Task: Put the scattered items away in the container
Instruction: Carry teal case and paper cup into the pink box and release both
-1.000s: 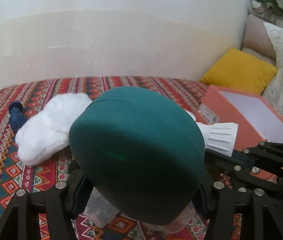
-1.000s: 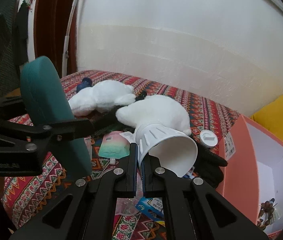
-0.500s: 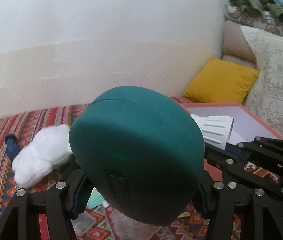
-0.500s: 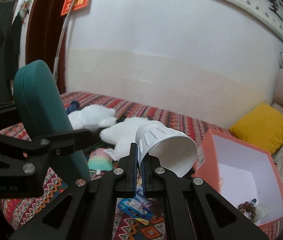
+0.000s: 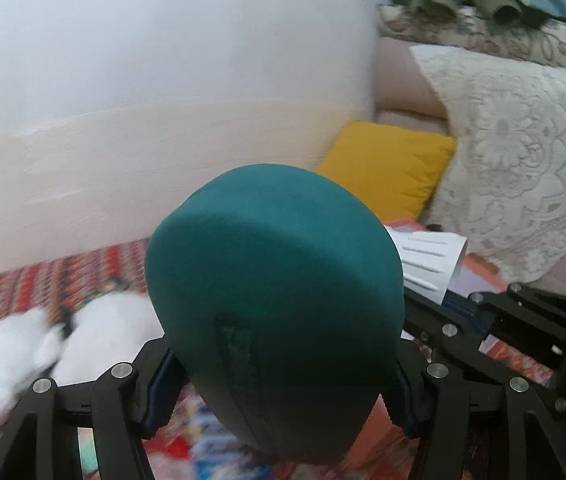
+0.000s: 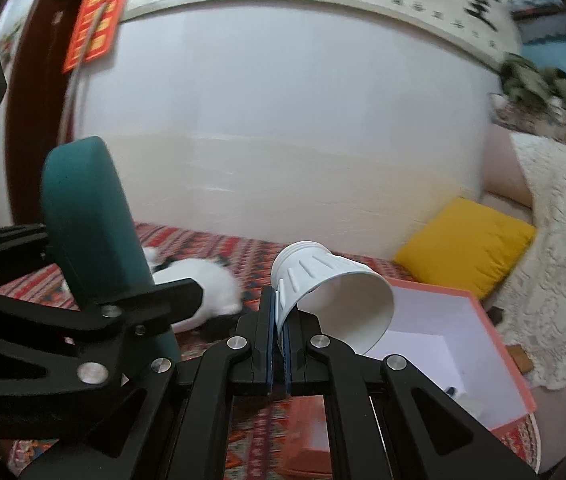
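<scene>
Midway, both tongs carry a load toward the box.
The left gripper (image 5: 283, 392) clamps a teal round case (image 5: 275, 280); the right gripper (image 6: 280, 344) pinches a white cup (image 6: 331, 296) above the orange box (image 6: 499, 344)'s near-left corner; a white plush toy (image 6: 203, 292) lies on the patterned cloth (image 6: 243, 248).

White wall (image 6: 283, 120), yellow cushion (image 6: 467, 240), lace-draped sofa (image 6: 563, 240).

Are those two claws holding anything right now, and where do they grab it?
Left gripper clamps the green round case across its lower sides. Right gripper pinches the white cup by its wall near the rim.
</scene>
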The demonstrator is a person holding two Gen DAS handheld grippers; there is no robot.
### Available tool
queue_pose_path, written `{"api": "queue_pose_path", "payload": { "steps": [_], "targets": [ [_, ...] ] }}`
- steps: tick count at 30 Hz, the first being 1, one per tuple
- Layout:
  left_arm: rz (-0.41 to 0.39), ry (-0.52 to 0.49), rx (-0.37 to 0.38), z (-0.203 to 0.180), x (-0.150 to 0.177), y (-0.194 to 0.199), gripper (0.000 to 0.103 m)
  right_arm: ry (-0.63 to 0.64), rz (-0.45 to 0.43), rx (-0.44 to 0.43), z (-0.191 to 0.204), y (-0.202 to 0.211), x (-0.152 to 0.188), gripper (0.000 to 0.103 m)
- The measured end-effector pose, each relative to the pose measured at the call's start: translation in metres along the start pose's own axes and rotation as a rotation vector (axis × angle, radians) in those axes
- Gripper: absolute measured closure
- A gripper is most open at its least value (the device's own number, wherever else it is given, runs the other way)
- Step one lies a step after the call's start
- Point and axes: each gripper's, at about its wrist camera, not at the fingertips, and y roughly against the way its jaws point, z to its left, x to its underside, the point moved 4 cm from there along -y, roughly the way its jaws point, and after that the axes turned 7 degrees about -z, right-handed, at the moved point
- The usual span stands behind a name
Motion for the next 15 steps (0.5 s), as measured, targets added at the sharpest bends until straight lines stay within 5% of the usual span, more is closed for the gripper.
{"api": "queue_pose_path", "payload": {
  "steps": [7,15],
  "targets": [
    [0.003,-0.041,0.108,-0.066,-0.028,-0.06,0.033,-0.164,-0.008,0.158,-0.1,0.009,0.002,0.1],
    [0.121,-0.055,0.163,-0.11,-0.005,-0.138,0.033,-0.271,0.083,0.273,-0.186,-0.014,0.046,0.101]
  ]
}}
